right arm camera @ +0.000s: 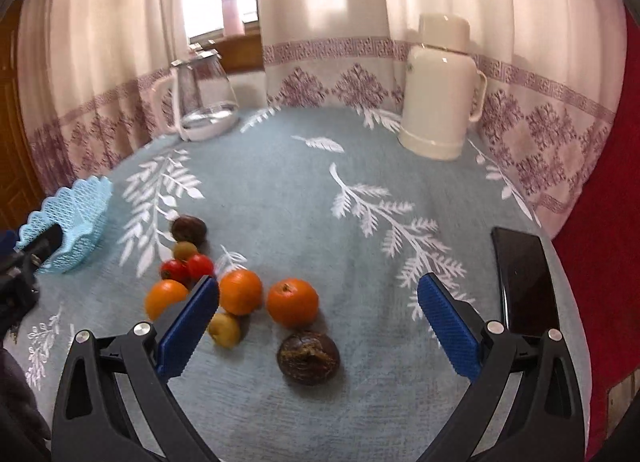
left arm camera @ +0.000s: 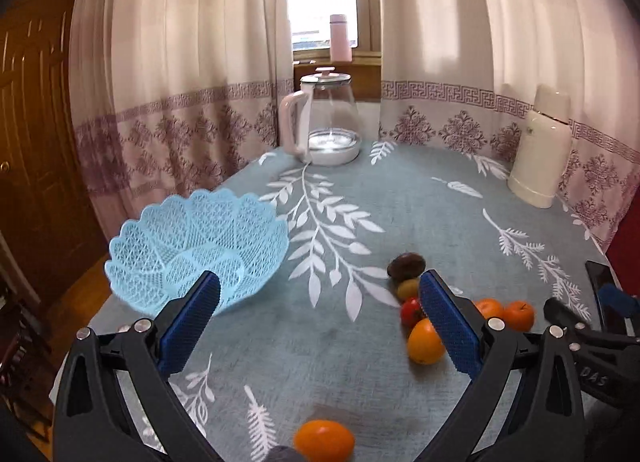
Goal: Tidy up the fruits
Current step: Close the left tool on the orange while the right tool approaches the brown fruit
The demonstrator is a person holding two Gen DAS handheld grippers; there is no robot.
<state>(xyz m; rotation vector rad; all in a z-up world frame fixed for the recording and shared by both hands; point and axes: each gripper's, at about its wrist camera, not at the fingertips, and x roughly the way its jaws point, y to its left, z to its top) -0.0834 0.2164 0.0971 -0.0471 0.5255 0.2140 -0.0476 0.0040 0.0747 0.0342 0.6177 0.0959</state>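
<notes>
right gripper point(right arm camera: 318, 298) wide above dark fruit point(right arm camera: 308, 358)

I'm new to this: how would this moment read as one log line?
stage: before first pick | left tool: open, empty | right tool: open, empty | blue basket: empty | fruits: loose on tablecloth

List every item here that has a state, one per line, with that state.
left gripper: open, holding nothing
right gripper: open, holding nothing
blue basket: upright, empty
glass kettle: upright, lid on, a little water inside
cream thermos: upright, cap on
pink bottle: upright on the windowsill, capped
phone: flat on the table, screen dark
fruits: loose on the tablecloth, none in the basket
</notes>
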